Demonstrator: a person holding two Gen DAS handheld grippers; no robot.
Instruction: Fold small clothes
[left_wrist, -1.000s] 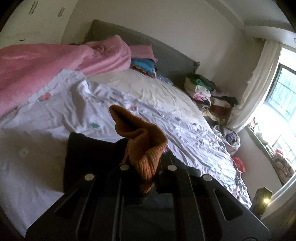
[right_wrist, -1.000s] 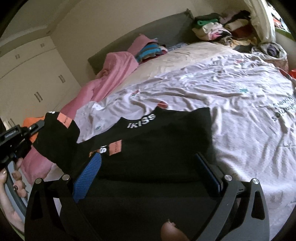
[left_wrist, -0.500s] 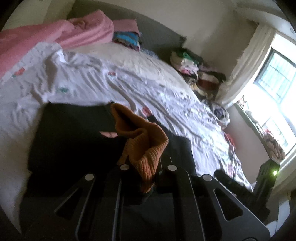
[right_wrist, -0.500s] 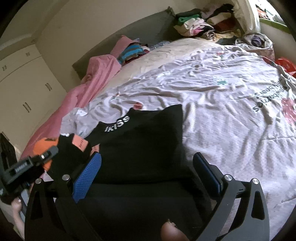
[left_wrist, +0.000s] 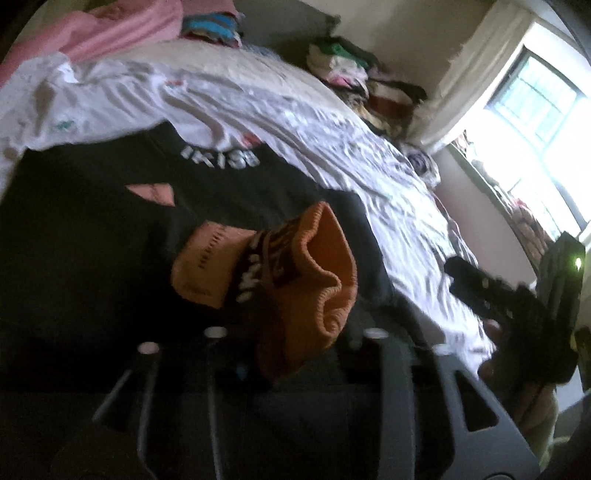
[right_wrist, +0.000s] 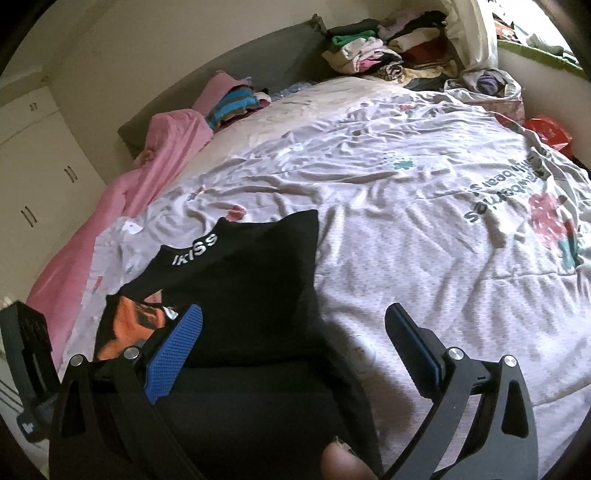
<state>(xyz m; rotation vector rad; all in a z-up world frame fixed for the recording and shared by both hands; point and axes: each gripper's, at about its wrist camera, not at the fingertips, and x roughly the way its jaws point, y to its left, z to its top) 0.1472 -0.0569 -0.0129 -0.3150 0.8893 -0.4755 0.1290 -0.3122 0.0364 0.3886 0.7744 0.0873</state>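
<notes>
A black top (left_wrist: 92, 240) with white "IKISS" lettering at the collar lies flat on the bed; it also fills the near middle of the right wrist view (right_wrist: 258, 280). Its sleeve ends in an orange knitted cuff (left_wrist: 314, 280), which lies folded onto the black body. My left gripper (left_wrist: 295, 332) is low over the top. Its jaws are opening, with the cuff loose between them and not pinched. My right gripper (right_wrist: 295, 343) stands wide open over the top's near edge, with nothing between its blue pads (right_wrist: 173, 354). The cuff (right_wrist: 125, 325) shows at the left there.
A wrinkled white printed sheet (right_wrist: 406, 221) covers the bed. A pink blanket (right_wrist: 110, 206) runs along its left side. Piles of clothes (right_wrist: 388, 55) sit by the grey headboard. A wardrobe (right_wrist: 29, 147) is on the left, a bright window (left_wrist: 535, 110) on the right.
My left gripper came down over the black top carrying the orange cuff, and its jaws have parted, so the cuff now rests on the top. The right gripper shifted slightly and stays open.
</notes>
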